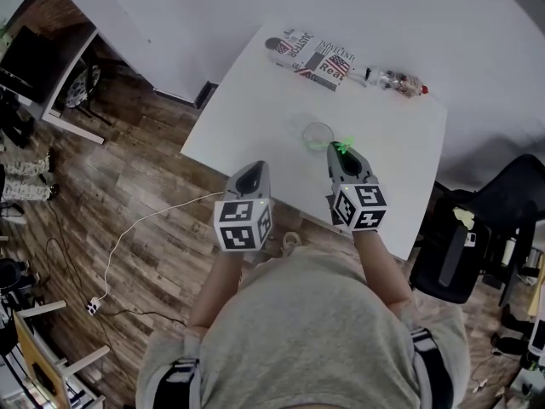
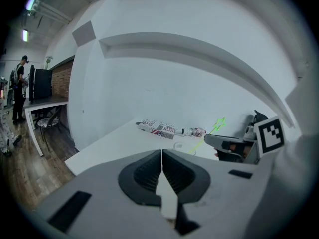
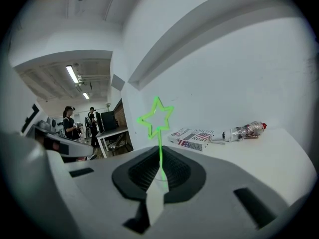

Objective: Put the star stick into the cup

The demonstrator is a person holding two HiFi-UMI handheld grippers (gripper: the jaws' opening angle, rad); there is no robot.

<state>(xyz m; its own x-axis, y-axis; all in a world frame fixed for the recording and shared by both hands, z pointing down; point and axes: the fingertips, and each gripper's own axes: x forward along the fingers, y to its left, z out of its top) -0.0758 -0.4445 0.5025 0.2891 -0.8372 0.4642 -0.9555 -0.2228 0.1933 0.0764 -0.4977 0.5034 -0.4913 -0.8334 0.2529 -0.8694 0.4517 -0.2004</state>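
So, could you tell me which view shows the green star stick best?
The right gripper view: the green star-topped stick stands large in the right gripper. The head view shows a green speck; the left gripper view, a small star.

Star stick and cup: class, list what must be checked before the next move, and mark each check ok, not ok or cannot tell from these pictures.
1. Right gripper shut on the star stick: ok.
2. Star end up, stick upright between the jaws: ok.
3. Cup upright on the table, mouth clear: ok.
4. Stick's lower end over the cup's mouth: cannot tell, the gripper hides it.
5. Left gripper shut, empty, apart from the cup: ok.
6. Book and bottle apart from the cup: ok.
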